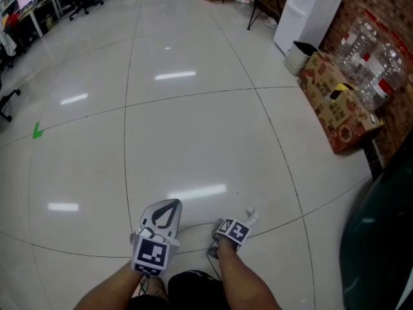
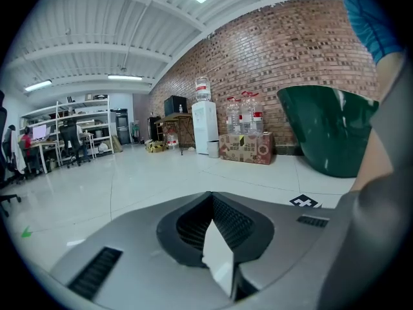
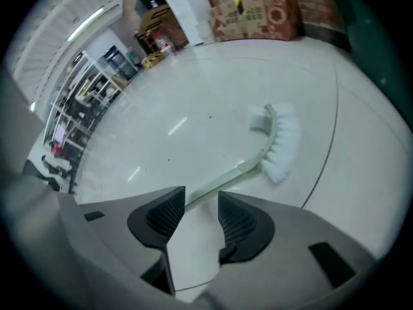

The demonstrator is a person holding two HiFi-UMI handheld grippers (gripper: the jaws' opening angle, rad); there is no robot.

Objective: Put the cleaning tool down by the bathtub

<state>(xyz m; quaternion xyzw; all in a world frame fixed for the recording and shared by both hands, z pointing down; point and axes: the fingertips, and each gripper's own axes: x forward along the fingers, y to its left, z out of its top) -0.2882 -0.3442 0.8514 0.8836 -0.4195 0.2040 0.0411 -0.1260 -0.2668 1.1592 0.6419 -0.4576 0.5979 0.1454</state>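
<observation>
Part of the cleaning brush (image 3: pixel 274 141) is hidden: in the right gripper view the near end of its pale green handle disappears behind the jaw tips, and in the head view only a white scrap of it shows beside the right gripper (image 3: pixel 201 196). The brush lies flat on the white tiled floor (image 1: pixel 193 128), bristles white, near the dark green bathtub (image 1: pixel 381 237) but apart from it, with a grout line between them. The tub is cut off by the frame edge in every view, so its full shape cannot be made out.

The right gripper's jaws stand apart, clasping nothing, with the handle running toward their gap. The left gripper (image 2: pixel 211 202) has its jaws pressed together with nothing between them.

Wide bare floor stretches ahead and to the left; the right side is crowded by the tub, one cardboard box (image 1: pixel 335 105), one white water dispenser (image 1: pixel 306 11) and a cluster of clear bottles (image 1: pixel 368 60) too jumbled to count.
</observation>
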